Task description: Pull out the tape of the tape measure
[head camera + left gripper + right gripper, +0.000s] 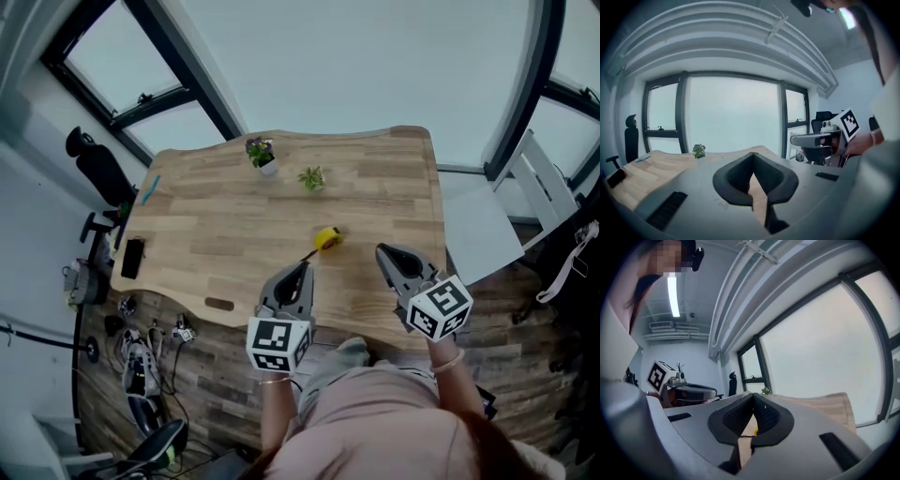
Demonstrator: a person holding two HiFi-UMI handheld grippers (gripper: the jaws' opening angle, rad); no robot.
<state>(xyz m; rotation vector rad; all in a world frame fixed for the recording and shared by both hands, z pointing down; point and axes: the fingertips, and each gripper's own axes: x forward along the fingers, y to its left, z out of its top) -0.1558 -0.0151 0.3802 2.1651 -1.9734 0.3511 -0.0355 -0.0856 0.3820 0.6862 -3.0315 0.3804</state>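
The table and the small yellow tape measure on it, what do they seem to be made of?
The table looks like wood: light brown boards with visible grain lines and a dull, matte surface. The tape measure has a yellow case, probably plastic, but it is too small here to be sure.

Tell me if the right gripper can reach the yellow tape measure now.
Probably yes: only bare table lies between the right gripper and the tape measure. Its jaws are shut, so they must open first.
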